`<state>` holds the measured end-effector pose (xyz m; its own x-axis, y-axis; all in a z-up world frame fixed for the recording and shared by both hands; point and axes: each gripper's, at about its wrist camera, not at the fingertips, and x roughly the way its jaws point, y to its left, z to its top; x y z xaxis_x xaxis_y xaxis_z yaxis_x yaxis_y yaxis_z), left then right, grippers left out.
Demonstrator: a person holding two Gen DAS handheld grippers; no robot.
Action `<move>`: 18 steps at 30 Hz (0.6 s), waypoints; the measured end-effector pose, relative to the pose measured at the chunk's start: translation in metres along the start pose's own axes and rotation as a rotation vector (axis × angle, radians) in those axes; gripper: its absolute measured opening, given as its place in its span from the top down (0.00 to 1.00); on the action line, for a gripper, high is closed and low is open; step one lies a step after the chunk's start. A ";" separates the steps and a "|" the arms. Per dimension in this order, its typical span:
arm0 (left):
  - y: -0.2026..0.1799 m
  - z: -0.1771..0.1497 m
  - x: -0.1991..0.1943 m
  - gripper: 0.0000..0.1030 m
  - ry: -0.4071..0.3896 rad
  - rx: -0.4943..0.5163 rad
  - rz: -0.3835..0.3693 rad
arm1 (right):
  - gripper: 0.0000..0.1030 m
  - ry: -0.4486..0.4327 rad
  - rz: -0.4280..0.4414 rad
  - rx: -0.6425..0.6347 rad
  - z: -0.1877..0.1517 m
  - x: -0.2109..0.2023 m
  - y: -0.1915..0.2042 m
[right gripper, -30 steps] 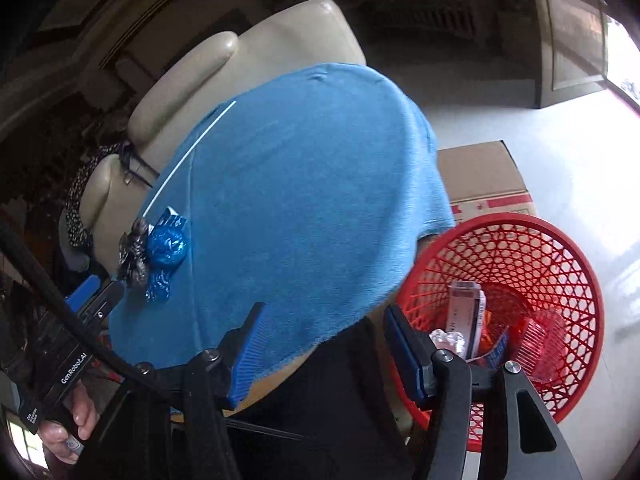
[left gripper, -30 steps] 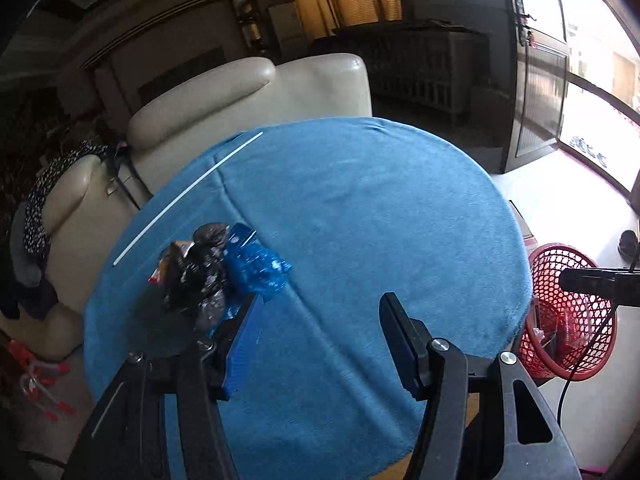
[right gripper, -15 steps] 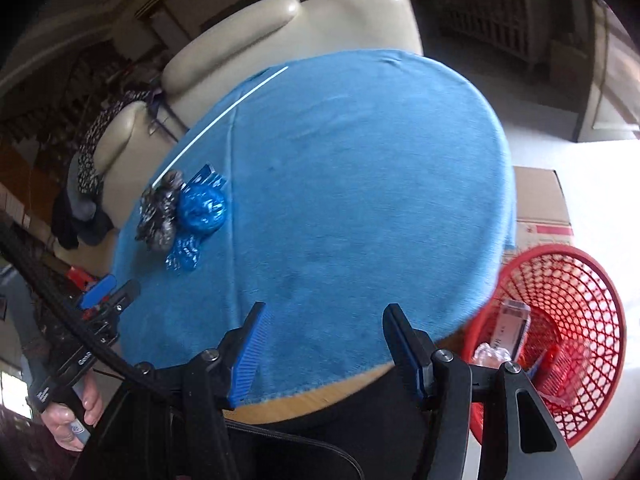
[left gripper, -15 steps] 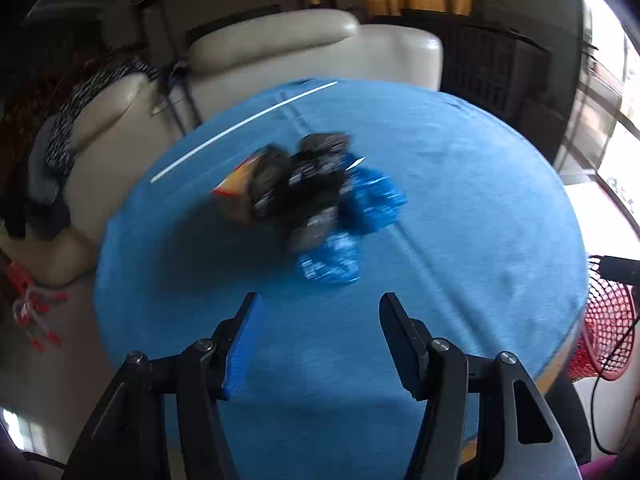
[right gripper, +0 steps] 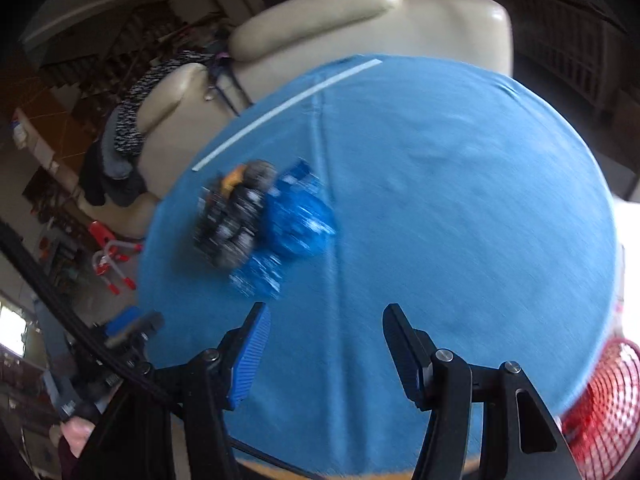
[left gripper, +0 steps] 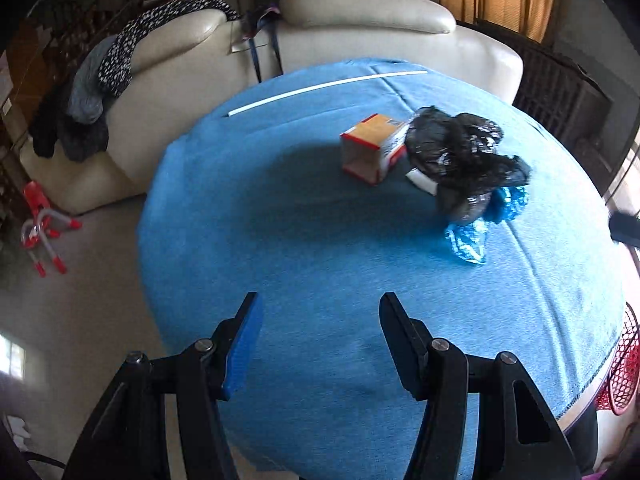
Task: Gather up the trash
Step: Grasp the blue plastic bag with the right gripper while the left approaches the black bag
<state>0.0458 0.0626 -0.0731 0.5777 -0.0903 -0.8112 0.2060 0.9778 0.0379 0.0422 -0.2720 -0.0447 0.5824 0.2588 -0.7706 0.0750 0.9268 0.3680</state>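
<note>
A heap of trash lies on the round blue-covered table: a small orange and red carton, a crumpled black plastic bag and blue plastic wrappers. My left gripper hovers open over bare cloth, well short of the heap. In the right wrist view the same black bag and blue wrappers look blurred, up and left of my open right gripper, which holds nothing. A red mesh basket sits at the table's lower right edge.
A long white strip lies near the table's far edge. A cream sofa with dark clothes draped on it stands behind. A red and white object lies on the floor at left. A hand holds the left gripper.
Both grippers swung left and rolled. The trash heap shifted from lower left to upper right in the left wrist view. In the right wrist view the basket slid to the right edge and the heap came closer.
</note>
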 end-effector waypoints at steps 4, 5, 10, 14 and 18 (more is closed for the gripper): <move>0.014 -0.003 0.003 0.40 0.012 -0.025 -0.002 | 0.39 -0.028 0.019 -0.056 0.022 0.020 0.021; 0.016 -0.003 0.004 0.40 0.014 -0.030 0.000 | 0.39 -0.036 0.017 -0.065 0.027 0.027 0.024; 0.033 -0.004 0.010 0.40 0.029 -0.060 0.007 | 0.39 -0.024 -0.031 -0.088 0.043 0.063 0.017; 0.042 -0.002 0.015 0.40 0.041 -0.089 0.007 | 0.40 0.019 -0.023 -0.109 0.053 0.092 0.015; 0.043 -0.002 0.012 0.40 0.039 -0.092 0.003 | 0.41 0.056 -0.009 -0.127 0.061 0.122 0.022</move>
<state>0.0600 0.1039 -0.0820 0.5471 -0.0813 -0.8331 0.1293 0.9915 -0.0119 0.1640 -0.2365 -0.0990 0.5357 0.2620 -0.8028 -0.0249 0.9551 0.2951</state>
